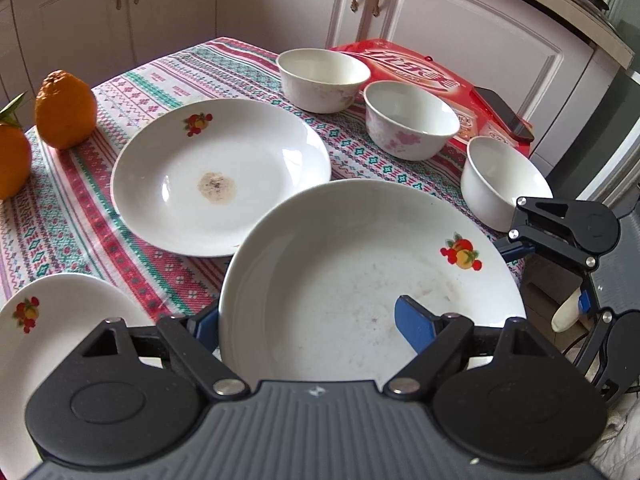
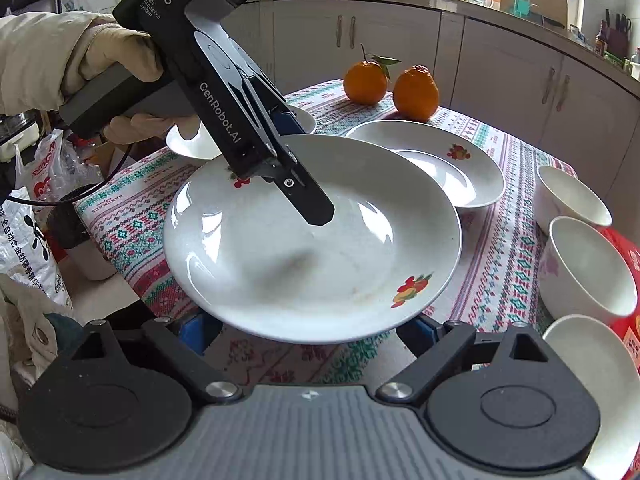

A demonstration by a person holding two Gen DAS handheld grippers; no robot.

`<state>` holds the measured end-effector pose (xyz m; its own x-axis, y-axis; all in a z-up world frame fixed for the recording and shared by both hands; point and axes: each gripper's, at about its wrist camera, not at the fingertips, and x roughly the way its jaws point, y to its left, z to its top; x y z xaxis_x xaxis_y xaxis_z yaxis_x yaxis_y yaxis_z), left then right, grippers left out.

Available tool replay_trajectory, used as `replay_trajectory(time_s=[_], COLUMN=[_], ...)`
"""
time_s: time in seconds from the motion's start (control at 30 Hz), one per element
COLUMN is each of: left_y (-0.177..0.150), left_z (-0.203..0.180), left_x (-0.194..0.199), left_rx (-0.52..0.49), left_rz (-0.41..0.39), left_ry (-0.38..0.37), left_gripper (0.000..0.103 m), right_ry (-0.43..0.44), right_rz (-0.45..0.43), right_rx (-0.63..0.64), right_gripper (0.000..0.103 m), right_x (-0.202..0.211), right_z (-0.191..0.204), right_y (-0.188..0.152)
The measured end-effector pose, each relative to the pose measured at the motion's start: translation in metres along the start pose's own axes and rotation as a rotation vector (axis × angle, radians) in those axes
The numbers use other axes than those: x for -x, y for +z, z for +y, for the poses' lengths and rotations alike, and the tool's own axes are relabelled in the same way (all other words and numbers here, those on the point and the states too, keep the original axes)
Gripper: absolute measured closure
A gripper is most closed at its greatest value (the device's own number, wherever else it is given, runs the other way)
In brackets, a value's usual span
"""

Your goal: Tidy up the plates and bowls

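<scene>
Holding a white plate (image 1: 340, 272) clear of the table (image 1: 80, 220), the left gripper (image 1: 308, 324) straddles its near rim: one finger (image 2: 312, 204) lies across the inside, while the other passes under the rim and is mostly hidden. It appears clamped on the plate. The right gripper (image 2: 308, 332) has its jaws wide, with both pads below the opposite rim. Whether they press on the plate or only sit under it cannot be told.

The plate is tilted and hangs partly past the table edge, beside a second plate (image 1: 220, 176). A third plate (image 1: 40, 320) sits at the near corner.

Risks noted:
- Slip — the glaze is glossy and the grip sits on one rim only. If the right pads give no support, the far side is likely to sag and slide out.
- Drop — the overhang means a lost plate would probably fall past the edge rather than onto the cloth.
- Collision — rim could strike rim if the plate travels low over the second plate.
- Bowls (image 1: 412, 120) stand close on the right, so a wide swing of the right gripper could knock one.
</scene>
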<state>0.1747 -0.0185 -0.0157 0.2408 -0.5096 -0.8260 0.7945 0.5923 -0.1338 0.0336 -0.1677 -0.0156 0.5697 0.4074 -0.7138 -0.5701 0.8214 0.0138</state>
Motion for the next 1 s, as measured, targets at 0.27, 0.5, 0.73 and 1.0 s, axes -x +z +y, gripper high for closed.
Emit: replay_trajectory(time_s=[0.27, 0.5, 0.73, 1.0], left_y=[-0.015, -0.029, -0.043, -0.051], left_z=[0.033, 0.070, 0.102, 0.124], left_x=[0.035, 0.054, 0.060, 0.054], left_rx=[0.081, 0.154, 0.201, 0.232], left_rz=[-0.049, -0.071, -0.083, -0.082], left_ry=[0.076, 0.137, 0.168, 0.162], left_gripper=[0.017, 0.017, 0.017, 0.017], right_ry=[0.083, 0.141, 0.161, 0.178], right_rz=[-0.008, -0.007, 0.007, 0.036], right_rx=[0.080, 0.132, 0.174, 0.159], right_gripper=[0.008, 0.008, 0.008, 0.008], right_x=[-0.027, -0.057, -0.084, -0.101], right_z=[0.007, 0.019, 0.030, 0.033], right_y=[0.041, 0.077, 0.102, 0.115])
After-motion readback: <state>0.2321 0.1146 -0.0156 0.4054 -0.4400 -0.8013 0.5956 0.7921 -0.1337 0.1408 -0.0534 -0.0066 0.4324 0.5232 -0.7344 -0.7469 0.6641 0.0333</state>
